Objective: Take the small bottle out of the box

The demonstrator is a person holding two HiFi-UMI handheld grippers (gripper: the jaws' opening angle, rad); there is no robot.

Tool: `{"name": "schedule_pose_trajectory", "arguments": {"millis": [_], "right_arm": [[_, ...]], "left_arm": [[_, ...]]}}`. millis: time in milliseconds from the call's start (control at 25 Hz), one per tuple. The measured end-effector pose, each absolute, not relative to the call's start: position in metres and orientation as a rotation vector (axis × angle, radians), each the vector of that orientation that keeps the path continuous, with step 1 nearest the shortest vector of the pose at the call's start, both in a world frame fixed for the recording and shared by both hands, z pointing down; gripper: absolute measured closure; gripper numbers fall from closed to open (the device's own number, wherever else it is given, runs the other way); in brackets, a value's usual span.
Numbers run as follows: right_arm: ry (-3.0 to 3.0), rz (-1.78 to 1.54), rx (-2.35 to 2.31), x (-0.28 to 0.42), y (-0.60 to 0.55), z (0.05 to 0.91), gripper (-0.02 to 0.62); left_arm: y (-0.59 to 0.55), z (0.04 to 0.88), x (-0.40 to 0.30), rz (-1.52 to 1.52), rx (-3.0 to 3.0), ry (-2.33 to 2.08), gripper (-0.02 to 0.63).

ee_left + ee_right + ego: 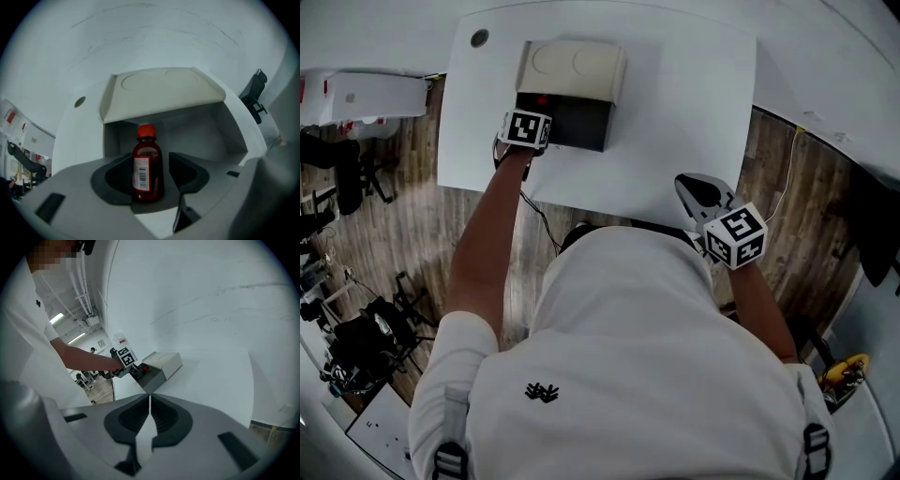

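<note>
The left gripper (149, 182) had its jaws wide apart on either side of the small red-capped bottle (147, 161), which stood upright inside the open box (164, 91) on the white counter (694, 103). The right gripper (149, 420) had its jaws together and empty, well apart from the box.

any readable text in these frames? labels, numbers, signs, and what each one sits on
No text can be read.
The label on the bottle: a barcode; its print is too blurred to read.
The marker cubes: black-and-white square patterns, no words.
The emblem on the shirt: a small black logo, no letters legible.
</note>
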State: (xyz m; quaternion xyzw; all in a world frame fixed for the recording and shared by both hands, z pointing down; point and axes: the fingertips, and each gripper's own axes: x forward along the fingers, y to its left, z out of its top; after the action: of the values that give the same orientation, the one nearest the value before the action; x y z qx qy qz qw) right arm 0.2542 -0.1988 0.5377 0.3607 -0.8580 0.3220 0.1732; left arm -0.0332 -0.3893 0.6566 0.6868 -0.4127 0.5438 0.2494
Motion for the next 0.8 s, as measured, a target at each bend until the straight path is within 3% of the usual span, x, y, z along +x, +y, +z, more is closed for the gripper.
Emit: {"name": "schedule_pose_trajectory", "arguments": {"millis": [280,800], "right_arm": [[-2.418,0.931,1.024,0.261,-0.199,0.54,0.581],[-2.436,0.877,0.971,0.249,-0.207,0.538,0.581]], "left_arm": [[-0.392,0.666,-0.036,1.593,1.872,-1.106,0.388],[-0.382,0.641,-0.021,1.418,1.994,-1.122,0.397]]}}
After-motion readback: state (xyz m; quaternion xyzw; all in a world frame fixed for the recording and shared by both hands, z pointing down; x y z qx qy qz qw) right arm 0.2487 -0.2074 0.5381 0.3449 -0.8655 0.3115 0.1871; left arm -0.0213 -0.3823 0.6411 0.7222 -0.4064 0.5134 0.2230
